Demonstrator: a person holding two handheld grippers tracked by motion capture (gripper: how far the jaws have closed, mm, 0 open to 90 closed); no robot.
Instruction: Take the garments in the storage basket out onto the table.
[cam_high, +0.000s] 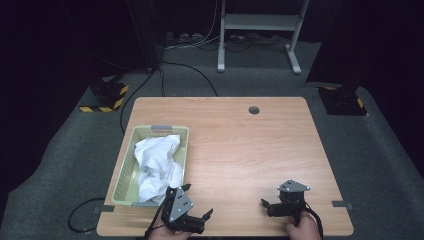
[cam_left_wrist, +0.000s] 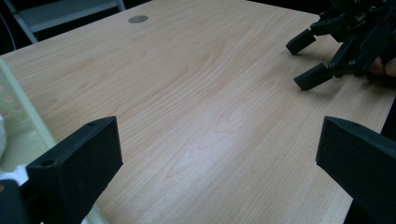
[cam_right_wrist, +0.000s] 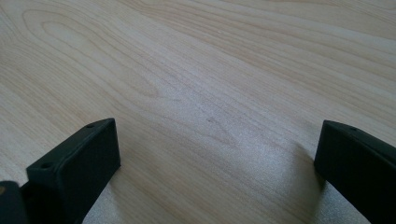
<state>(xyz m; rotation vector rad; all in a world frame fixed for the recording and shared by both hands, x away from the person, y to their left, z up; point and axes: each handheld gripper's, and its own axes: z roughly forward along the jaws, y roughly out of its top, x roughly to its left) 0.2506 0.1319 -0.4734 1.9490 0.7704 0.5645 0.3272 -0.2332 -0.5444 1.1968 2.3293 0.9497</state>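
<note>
High view is showing a wooden table (cam_high: 240, 145) with a pale green plastic basket (cam_high: 126, 177) sitting near its left edge, and crumpled white cloth (cam_high: 157, 165) is lying inside the basket. A small round grommet hole (cam_high: 254, 110) is sitting near the table's far edge. The left gripper (cam_high: 197, 204) is hovering at the near edge, just beside the basket's near right corner, its jaws spreading wide with nothing between them. The right gripper (cam_high: 266, 206) is resting low near the near right part of the table, well apart from the basket, its jaws also standing wide and pointing left. A hand (cam_high: 303, 229) is gripping it from below.

Left gripper view is looking across bare wood toward the right gripper (cam_left_wrist: 310, 60), with the basket's rim (cam_left_wrist: 23, 116) running along the left side. Right gripper view is looking down on wood grain (cam_right_wrist: 205, 93), both black jaws standing far apart, close over the tabletop.
</note>
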